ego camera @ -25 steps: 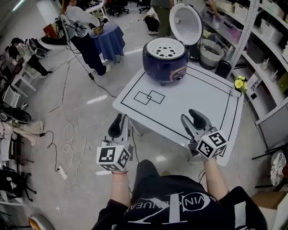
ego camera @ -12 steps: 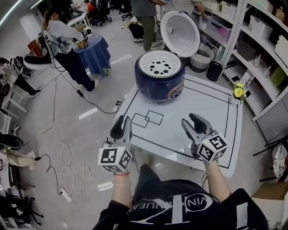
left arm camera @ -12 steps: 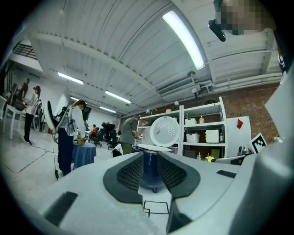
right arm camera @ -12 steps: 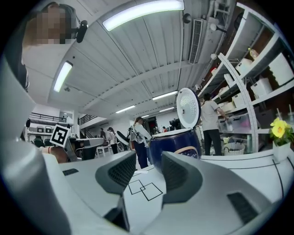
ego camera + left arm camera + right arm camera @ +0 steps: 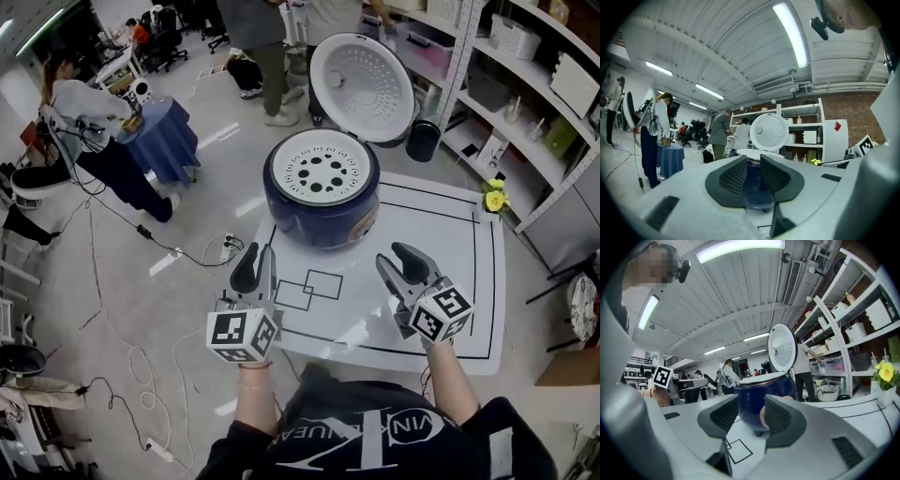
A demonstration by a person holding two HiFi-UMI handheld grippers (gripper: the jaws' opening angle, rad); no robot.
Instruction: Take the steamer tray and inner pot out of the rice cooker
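Rice cooker (image 5: 322, 202) is sat just past left gripper (image 5: 256, 255) and right gripper (image 5: 392, 257); both held level, jaws spread, empty.

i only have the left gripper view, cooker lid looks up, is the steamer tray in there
Observer: Yes. The head view shows the white steamer tray, holes up, seated in the top of the rice cooker.
Operator: right gripper holding anything
Observer: No. The right gripper has its jaws apart with nothing between them, short of the cooker.
Operator: am i touching the cooker
Observer: No. The left gripper is at the table's near left edge, apart from the cooker.
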